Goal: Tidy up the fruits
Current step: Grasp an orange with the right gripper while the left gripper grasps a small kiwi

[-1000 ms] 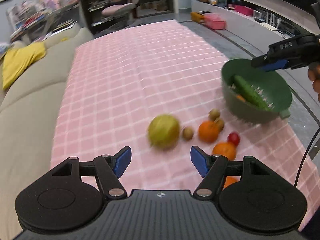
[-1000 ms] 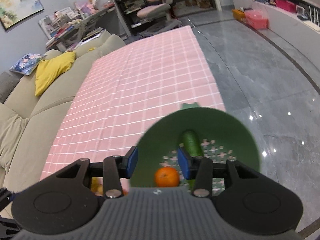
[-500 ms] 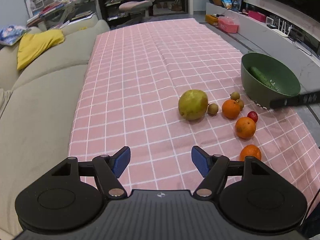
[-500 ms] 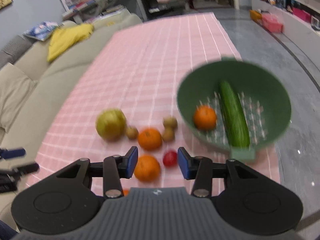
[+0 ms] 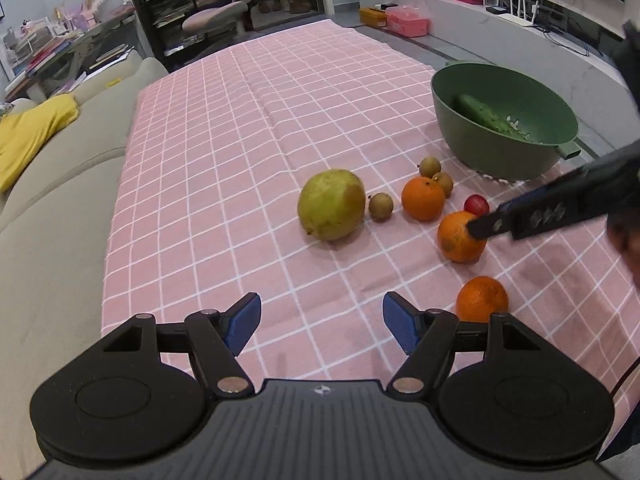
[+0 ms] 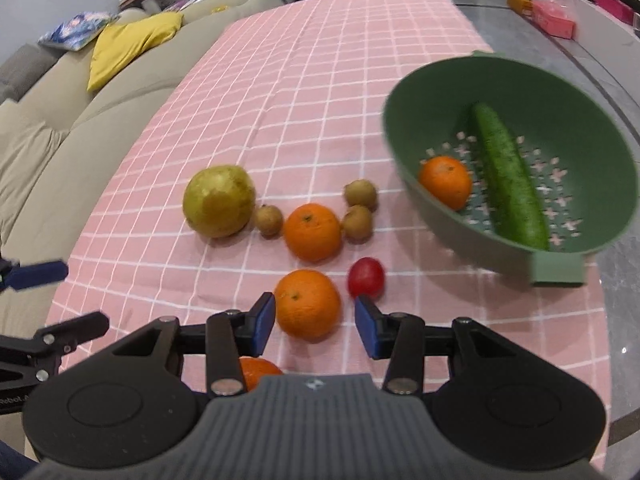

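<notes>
Fruit lies on a pink checked cloth (image 5: 240,128). A green colander bowl (image 6: 560,92) holds a cucumber (image 6: 510,176) and one orange (image 6: 445,182). On the cloth lie a large yellow-green pear (image 6: 219,200), three small brown fruits, a red plum (image 6: 366,278) and three oranges. My right gripper (image 6: 315,320) is open, its pads either side of the near-middle orange (image 6: 307,304) without touching it. In the left wrist view its finger (image 5: 520,216) reaches that orange (image 5: 460,236). My left gripper (image 5: 322,322) is open and empty over bare cloth.
A beige sofa (image 5: 52,184) with a yellow cushion (image 5: 28,136) runs along the cloth's left edge. The bowl (image 5: 504,112) stands at the cloth's right edge, next to grey floor. A third orange (image 5: 482,299) lies near my left gripper's right finger.
My right gripper has drawn back from over the bowl and come down around the near-middle orange. My left gripper has pulled back from the pear and stays open.
</notes>
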{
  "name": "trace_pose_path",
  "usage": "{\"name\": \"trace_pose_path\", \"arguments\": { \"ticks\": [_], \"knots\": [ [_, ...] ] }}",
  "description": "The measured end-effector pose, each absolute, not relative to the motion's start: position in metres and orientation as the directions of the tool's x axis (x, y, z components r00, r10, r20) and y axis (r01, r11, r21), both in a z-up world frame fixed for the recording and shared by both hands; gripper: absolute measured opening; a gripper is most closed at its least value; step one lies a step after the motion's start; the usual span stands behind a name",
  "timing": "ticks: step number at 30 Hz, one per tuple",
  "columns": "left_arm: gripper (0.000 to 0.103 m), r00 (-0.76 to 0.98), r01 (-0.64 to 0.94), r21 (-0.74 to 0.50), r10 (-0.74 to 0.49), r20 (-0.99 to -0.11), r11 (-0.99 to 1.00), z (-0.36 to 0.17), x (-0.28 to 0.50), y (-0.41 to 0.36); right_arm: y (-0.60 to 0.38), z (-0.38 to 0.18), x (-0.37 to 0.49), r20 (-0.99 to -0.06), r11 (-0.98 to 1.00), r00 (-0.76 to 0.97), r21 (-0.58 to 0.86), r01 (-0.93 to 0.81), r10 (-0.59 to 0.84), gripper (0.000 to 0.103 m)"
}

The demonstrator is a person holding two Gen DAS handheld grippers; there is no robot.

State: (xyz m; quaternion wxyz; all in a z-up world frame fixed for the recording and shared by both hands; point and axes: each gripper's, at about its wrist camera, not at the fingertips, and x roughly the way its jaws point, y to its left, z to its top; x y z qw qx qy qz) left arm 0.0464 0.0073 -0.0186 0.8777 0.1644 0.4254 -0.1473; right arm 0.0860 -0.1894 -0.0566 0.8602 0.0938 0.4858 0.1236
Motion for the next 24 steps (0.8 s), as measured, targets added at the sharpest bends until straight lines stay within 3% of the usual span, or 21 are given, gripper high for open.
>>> {"name": "trace_pose_path", "arguments": {
  "ticks": [11, 21, 24],
  "knots": [
    [0.082, 0.565, 0.390, 0.115, -0.138, -0.813, 0.914, -0.025, 0.053, 0.009, -0.170, -0.080, 0.104, -0.838, 0.959, 0.466, 0.261, -0.115, 0.284, 0.047],
    [0.082, 0.560, 0.414, 0.097, -0.169, -0.811, 0.905, -0.045, 0.076, -0.008, -0.176, -0.086, 0.108, -0.849, 0.961, 0.451, 0.259, -0.101, 0.276, 0.042],
    [0.072, 0.560, 0.423, 0.066, -0.203, -0.804, 0.904, -0.057, 0.089, -0.020, -0.187, -0.086, 0.107, -0.855, 0.961, 0.443, 0.271, -0.058, 0.268, 0.042]
  ]
}}
